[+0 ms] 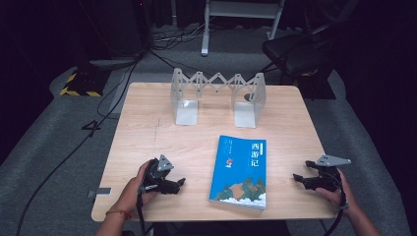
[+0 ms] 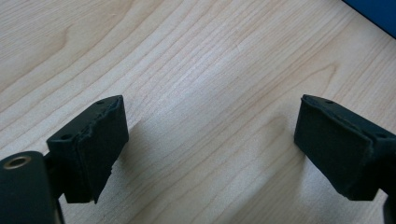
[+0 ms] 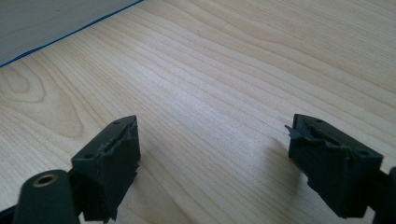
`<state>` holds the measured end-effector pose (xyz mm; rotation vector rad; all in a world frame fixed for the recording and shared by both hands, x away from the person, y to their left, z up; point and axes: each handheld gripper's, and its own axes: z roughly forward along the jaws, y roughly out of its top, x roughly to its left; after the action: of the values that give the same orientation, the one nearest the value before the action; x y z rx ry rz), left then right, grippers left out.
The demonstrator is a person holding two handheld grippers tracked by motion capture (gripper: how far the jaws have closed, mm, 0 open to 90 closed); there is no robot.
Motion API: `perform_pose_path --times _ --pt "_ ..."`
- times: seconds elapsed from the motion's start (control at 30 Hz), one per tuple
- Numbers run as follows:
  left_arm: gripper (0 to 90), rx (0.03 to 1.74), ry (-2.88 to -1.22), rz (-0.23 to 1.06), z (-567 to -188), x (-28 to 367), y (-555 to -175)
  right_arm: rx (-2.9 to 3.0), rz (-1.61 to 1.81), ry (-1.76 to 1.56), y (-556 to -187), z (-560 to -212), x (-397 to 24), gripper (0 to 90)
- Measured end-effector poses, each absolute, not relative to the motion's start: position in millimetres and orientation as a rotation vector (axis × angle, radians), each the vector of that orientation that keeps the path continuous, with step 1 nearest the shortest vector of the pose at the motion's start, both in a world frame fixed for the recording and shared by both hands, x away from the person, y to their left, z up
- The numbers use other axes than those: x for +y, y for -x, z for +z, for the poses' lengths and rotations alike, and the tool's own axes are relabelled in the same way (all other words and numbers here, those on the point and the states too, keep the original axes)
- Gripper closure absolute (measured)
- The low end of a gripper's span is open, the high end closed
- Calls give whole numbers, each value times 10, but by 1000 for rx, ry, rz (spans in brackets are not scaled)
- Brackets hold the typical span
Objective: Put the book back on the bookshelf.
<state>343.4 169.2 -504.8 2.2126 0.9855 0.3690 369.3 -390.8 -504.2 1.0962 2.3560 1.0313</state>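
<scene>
Flanking the blue book [image 1: 239, 172] on the table [image 1: 147, 128], both spread empty: left gripper [image 1: 180, 183], right gripper [image 1: 297, 177]; folding bookstand [image 1: 218, 98] behind.

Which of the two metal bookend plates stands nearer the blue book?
The right plate of the bookend rack: it stands almost straight behind the book, while the left plate stands farther off to the side.

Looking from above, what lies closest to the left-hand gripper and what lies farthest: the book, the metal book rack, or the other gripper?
From the left gripper:
1. Book, just beside it, mid-table.
2. Right gripper, beyond the book.
3. Book rack, at the table's far edge; close to the second.
</scene>
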Motion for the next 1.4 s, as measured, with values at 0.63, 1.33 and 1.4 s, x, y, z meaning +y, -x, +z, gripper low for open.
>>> perform_pose_path --times 0.63,1.33,1.4 --pt "60 698 -2334 237 -5040 1252 -3121 2469 989 -932 -3771 -4969 -3717 218" --pt "0 598 -2349 193 -5054 861 -3171 2665 978 -705 -3937 -4916 -3002 254" --pt "0 627 -2345 209 -5053 861 -3198 2670 1001 -703 -3976 -4905 -2968 255"
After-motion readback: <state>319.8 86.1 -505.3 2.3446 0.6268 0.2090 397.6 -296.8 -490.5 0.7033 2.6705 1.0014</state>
